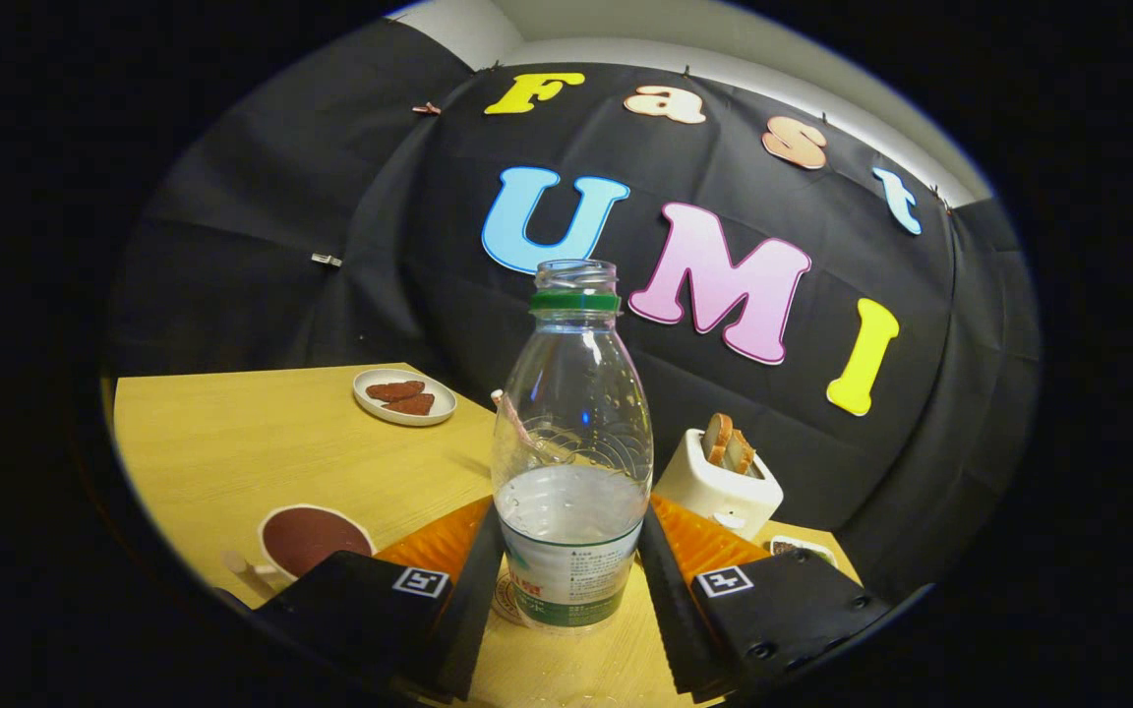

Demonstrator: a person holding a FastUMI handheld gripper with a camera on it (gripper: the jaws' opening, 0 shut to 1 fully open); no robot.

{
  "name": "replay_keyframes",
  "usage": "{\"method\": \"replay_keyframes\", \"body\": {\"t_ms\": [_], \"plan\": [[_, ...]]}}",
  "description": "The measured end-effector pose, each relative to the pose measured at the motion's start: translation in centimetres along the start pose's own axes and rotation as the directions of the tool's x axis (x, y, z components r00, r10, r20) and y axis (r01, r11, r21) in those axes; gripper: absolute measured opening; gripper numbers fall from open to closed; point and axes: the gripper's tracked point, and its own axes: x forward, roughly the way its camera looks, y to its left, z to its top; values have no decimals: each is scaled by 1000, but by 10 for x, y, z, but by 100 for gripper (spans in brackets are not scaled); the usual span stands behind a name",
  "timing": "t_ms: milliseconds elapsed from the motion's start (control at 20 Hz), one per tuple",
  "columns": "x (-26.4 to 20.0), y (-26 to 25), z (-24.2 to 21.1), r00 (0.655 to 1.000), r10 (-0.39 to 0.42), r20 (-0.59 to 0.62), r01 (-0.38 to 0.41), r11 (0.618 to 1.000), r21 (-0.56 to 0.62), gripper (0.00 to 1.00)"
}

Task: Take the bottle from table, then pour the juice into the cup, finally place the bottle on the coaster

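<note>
The gripper (570, 580) has its two fingers closed on the lower, labelled part of the clear bottle (572, 462), one pressing each side, so the bottle stands upright between them, uncapped and roughly a third full of liquid. Its base sits over a round coaster (505, 596) on the wooden table (262, 442), though whether it actually rests on the coaster is hard to tell. The cup (311, 541) stands beside the left finger, with a plate (404, 397) beyond it and a toaster (719, 482) beyond the right finger.
</note>
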Motion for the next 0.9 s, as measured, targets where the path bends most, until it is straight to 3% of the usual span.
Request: {"method": "replay_keyframes", "body": {"t_ms": [200, 450, 900], "plan": [[32, 7, -24, 1000, 10, -24, -8, 997, 83, 77], [56, -3, -39, 1000, -20, -19, 21, 995, 93, 77], [64, -3, -55, 999, -8, -49, 16, 985, 169, 77]]}}
